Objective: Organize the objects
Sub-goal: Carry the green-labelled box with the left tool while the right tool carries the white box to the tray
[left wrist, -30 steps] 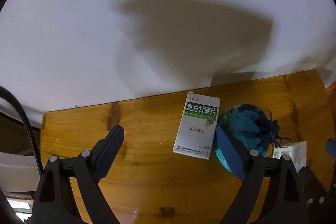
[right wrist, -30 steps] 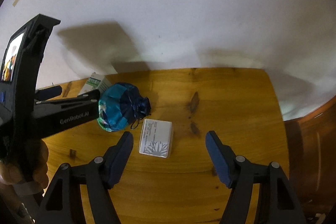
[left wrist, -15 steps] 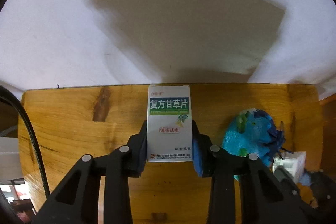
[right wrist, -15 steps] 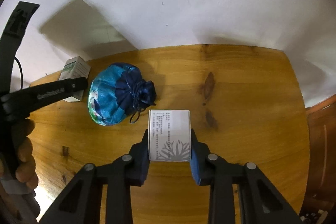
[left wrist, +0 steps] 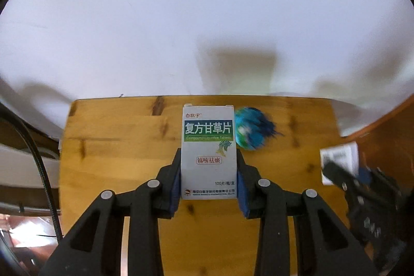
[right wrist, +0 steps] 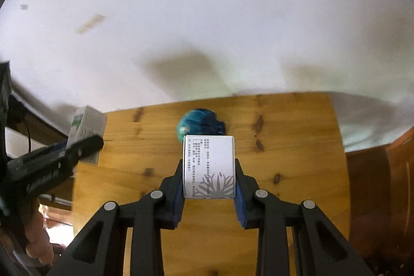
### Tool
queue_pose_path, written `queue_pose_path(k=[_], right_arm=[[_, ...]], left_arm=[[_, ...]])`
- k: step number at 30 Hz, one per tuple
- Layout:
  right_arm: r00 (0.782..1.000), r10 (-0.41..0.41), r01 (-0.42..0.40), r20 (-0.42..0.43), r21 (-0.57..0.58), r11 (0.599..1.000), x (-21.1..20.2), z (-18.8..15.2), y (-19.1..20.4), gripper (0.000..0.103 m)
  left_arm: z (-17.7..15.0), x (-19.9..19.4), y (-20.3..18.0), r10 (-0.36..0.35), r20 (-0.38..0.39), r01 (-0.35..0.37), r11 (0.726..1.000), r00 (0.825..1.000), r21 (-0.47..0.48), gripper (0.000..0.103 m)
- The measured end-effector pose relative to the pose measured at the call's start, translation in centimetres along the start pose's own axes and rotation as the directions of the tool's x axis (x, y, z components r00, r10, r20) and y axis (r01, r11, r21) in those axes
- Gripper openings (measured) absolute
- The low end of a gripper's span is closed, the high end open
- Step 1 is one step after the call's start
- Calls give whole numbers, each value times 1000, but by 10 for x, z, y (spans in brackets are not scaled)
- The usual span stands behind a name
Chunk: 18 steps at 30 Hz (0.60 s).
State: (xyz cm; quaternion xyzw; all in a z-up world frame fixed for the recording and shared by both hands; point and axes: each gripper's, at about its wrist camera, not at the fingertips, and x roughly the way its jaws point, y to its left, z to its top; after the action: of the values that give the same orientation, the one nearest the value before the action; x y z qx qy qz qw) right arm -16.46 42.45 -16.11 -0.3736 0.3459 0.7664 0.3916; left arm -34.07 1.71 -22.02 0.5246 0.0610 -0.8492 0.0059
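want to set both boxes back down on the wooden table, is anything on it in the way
Only the blue drawstring pouch sits on the wooden table, near its far edge at the middle. The left gripper is shut on the green-labelled medicine box, the right gripper on the white box. The surface on either side shows nothing else.

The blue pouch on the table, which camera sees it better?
Neither is great. The left wrist view shows more of the blue pouch, though blurred, beside the held medicine box. In the right wrist view, the white box hides its lower part.
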Motion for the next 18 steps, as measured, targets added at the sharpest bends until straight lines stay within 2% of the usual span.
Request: queue_pose_path(k=[3,4,6,13,17,18], right_arm=[[1000,-3,3,29,-21,1000,-50,-16,11,32],[999,-2,3,39,-27,1000,-65,-22,14,32],[998,-2,5,63,-45,999,-94,-32,20,32],[991,-36,53,132,-135,989,-186,-100,32,32],[986,-80,107,146,-185,977,-219,-141,39,32],[986,-83,110,143,-189,976,-223,-148,39,32]], left_arm=[[-8,-42,-17,-14,16,14,1000,1000,13,38],[-19,-58,-19,-19,18,19,1000,1000,17,38],[-19,-86,-17,-25,18,24,999,1000,31,38],[-92,-161,-45,-22,19,21,998,1000,61,38],[-129,-182,-50,-4,28,2,998,1000,67,38],[-136,-201,-66,-9,23,7,998,1000,66,38]])
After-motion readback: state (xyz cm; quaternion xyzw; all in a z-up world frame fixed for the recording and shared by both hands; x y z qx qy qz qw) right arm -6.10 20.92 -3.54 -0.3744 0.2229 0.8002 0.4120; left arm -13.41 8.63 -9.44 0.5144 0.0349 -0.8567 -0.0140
